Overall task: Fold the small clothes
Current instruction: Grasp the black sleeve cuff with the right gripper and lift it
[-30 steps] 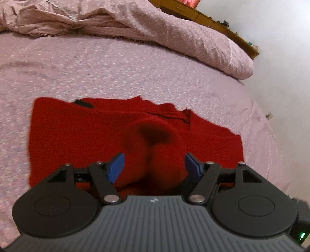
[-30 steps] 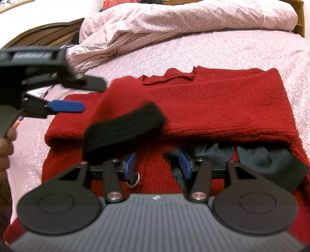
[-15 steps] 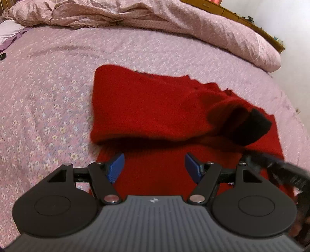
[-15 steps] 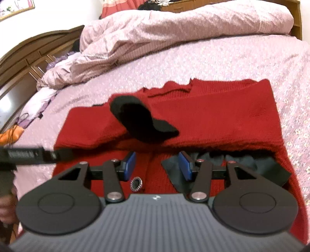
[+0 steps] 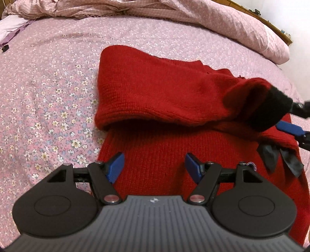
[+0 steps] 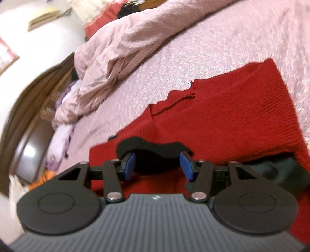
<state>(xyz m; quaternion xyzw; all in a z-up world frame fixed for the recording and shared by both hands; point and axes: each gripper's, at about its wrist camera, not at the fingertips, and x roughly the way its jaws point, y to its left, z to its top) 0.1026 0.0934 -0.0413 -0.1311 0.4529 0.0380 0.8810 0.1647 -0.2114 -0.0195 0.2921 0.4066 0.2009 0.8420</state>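
We are seeing the sweater (image 5: 155, 93) lying on the bed (image 5: 48, 81), its sleeve (image 5: 257, 100) crossing the body toward the right gripper (image 6: 157, 165); the duvet (image 5: 213, 17) is bunching behind.

A red knitted sweater (image 5: 155, 93) lies spread on the bed with its front buttoned side up; a small round button (image 5: 251, 166) shows near its lower right edge in the left wrist view. One sleeve (image 5: 174, 100) is folded across the body, running from the shoulder at the left toward the right, where its end lifts off the fabric below. The sleeve ends in a black ribbed cuff (image 6: 153, 149), raised and curled open. In the right wrist view the scalloped neckline (image 6: 174, 98) faces the far side of the bed, and dark lining or trim (image 6: 277, 170) peeks from under the folded layer at the right.
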